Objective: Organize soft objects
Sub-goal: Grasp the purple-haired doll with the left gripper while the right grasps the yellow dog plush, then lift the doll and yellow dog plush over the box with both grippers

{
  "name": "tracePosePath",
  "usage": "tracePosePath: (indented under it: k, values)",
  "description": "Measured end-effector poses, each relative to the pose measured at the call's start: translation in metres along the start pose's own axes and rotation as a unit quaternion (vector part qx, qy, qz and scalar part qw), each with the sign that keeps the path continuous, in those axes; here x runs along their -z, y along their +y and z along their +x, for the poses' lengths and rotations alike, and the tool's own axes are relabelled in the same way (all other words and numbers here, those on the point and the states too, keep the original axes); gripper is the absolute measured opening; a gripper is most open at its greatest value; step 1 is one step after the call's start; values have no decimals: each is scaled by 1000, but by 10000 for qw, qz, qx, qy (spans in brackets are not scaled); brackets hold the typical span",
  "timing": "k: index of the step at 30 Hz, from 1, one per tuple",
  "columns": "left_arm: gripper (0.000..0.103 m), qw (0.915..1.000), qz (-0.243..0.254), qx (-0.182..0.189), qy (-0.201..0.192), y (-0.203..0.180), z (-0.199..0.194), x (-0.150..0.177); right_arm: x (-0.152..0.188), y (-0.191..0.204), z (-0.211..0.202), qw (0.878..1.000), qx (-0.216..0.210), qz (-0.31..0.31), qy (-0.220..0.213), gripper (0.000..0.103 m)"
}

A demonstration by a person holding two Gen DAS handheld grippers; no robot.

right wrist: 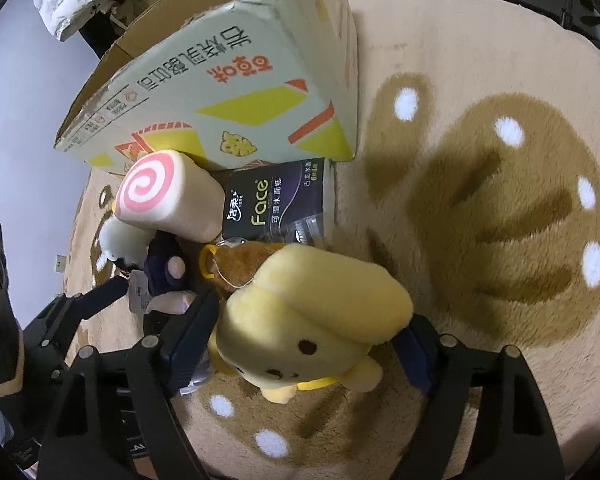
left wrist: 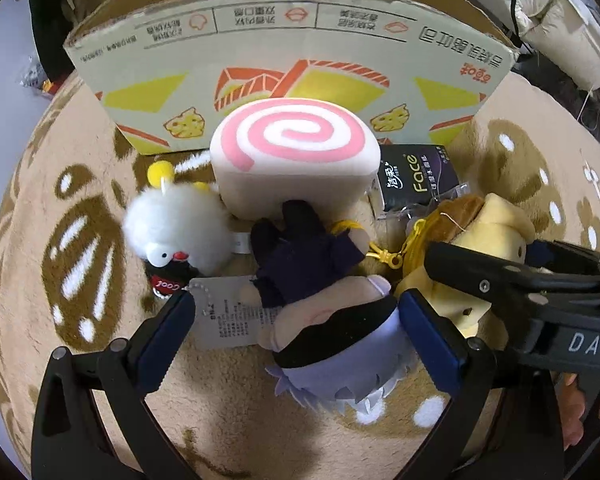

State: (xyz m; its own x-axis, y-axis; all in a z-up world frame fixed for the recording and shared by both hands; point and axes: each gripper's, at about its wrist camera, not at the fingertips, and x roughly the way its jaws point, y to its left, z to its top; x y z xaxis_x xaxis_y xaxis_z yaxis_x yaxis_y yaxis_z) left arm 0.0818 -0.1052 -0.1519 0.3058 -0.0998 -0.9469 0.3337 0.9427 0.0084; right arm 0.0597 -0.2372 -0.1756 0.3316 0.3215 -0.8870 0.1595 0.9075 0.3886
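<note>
A plush doll [left wrist: 324, 312] in dark clothes with pale lilac hair lies on the rug between the fingers of my left gripper [left wrist: 300, 320]; the jaws are open around its head, with a gap on the left side. My right gripper [right wrist: 306, 340] straddles a yellow dog plush [right wrist: 312, 320]; both pads seem to touch its sides. A pink-swirl roll cushion [left wrist: 296, 152], a white fluffy toy [left wrist: 172, 228] and a brown plush [right wrist: 244, 264] lie close by. The cushion also shows in the right wrist view [right wrist: 160, 200].
An open cardboard box [left wrist: 292, 60] stands just behind the toys; it also shows in the right wrist view [right wrist: 228, 80]. A black tissue pack [right wrist: 276, 204] lies in front of it. Everything rests on a beige and brown rug [right wrist: 500, 200]. Clutter lies beyond the box.
</note>
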Motion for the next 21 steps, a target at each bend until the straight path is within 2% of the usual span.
tracePosePath:
  k: [3, 5, 8, 13, 17, 19, 21]
  values:
    - [97, 9999, 89, 63, 80, -3, -3, 5, 1, 4, -1, 10000, -3, -86, -11, 77]
    - [90, 9995, 76, 238, 186, -5, -5, 9, 3, 8, -1, 9998, 42, -176, -34, 73]
    - [87, 9994, 57, 268, 213, -7, -10, 17, 6, 16, -2, 9996, 80, -255, -132, 67]
    - [74, 9971, -105, 641, 394, -10, -9, 25, 7, 21, -8, 9994, 135, -257, -211, 65]
    - [72, 9930, -49, 928, 723, -19, 1, 33, 9, 16, -24, 9985, 234, -328, -361, 65]
    - [70, 9933, 84, 869, 762, -27, 1, 36, 11, 14, -32, 9982, 206, -298, -471, 65]
    - [62, 9946, 303, 715, 691, -37, -1, 40, 12, 12, -38, 9981, 172, -243, -545, 65]
